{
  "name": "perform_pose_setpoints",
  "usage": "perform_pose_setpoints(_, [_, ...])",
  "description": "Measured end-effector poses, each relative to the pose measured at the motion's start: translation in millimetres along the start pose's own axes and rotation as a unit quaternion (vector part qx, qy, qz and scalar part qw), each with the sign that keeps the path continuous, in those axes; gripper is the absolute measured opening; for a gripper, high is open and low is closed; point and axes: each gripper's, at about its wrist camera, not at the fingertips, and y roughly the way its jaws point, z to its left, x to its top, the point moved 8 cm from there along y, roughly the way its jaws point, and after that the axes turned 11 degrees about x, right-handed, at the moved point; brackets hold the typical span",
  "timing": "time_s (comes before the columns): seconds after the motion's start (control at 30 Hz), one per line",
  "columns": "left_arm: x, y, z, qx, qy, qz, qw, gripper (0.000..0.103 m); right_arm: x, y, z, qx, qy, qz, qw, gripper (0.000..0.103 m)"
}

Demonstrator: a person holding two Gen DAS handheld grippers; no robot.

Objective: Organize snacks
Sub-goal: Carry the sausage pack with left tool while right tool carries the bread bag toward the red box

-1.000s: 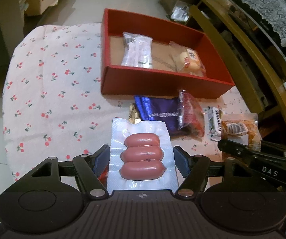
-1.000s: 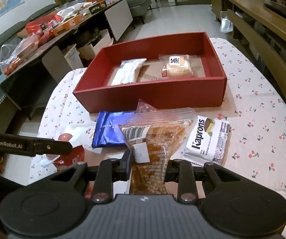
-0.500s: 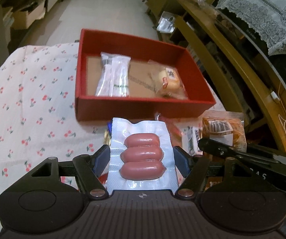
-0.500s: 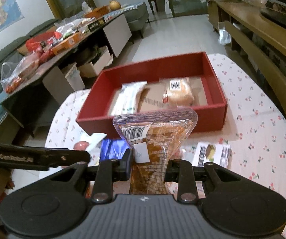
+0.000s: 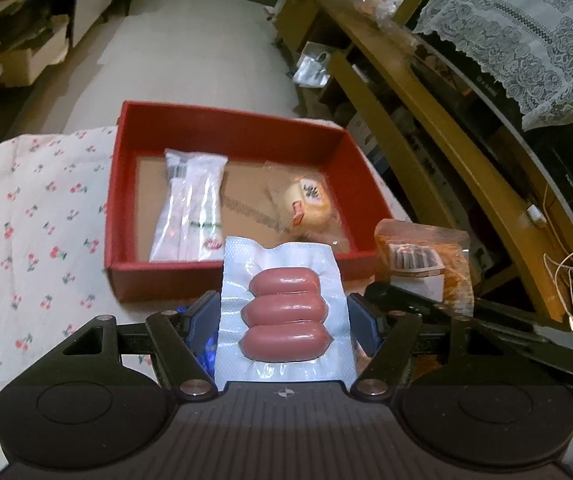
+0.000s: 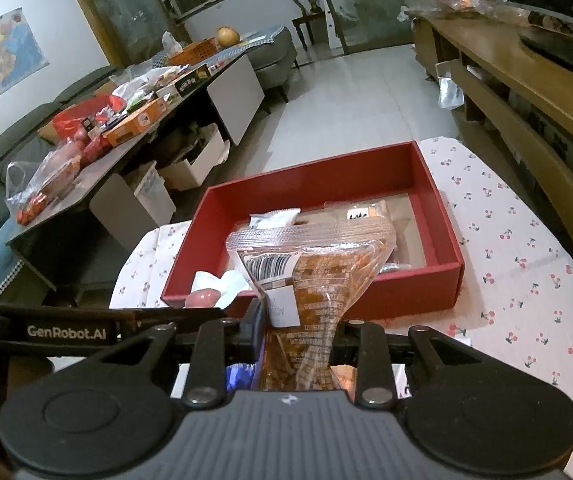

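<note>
My left gripper (image 5: pixel 284 316) is shut on a vacuum pack of three pink sausages (image 5: pixel 285 312), held above the near wall of the red box (image 5: pixel 230 142). In the box lie a white packet (image 5: pixel 190 208) and a wrapped bun (image 5: pixel 310 200). My right gripper (image 6: pixel 300 332) is shut on a clear bag of brown snack (image 6: pixel 310 276), pinched at its waist, just short of the red box (image 6: pixel 314 184). The same bag (image 5: pixel 426 256) shows at the right of the left wrist view. The sausage pack's tip (image 6: pixel 206 296) shows at the left of the right wrist view.
The cherry-print tablecloth (image 5: pixel 34 216) covers the table on both sides of the box. A wooden bench (image 6: pixel 526 92) runs along the right. A cluttered dark table (image 6: pixel 126 120) stands to the left across the floor. A blue wrapper (image 6: pixel 240 376) lies under the right gripper.
Both grippers have risen and moved forward toward the red box with their packs held. The loose snacks on the cloth have dropped out of sight beneath them.
</note>
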Motion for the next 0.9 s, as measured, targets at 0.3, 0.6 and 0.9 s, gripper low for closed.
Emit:
perform_pose_setpoints(0.3, [15.8, 5.5, -2.2, -0.004, -0.006, -0.008, 0.9999, 0.075, 17.8, 4.2, -3.6, -0.003, 0.008, -0.016, 1.000, 0.046])
perform_pose_setpoints(0.6, [33.3, 10.5, -2.6, -0.002, -0.011, -0.018, 0.9998, 0.074, 35.9, 10.4, -9.1, -0.004, 0.017, -0.028, 0.999, 0.046])
perform_pose_setpoints(0.9, [50.2, 21.2, 2.4, 0.008, -0.017, -0.023, 0.9996, 0.074, 51.9, 25.7, -14.9, -0.009, 0.020, -0.030, 0.999, 0.046])
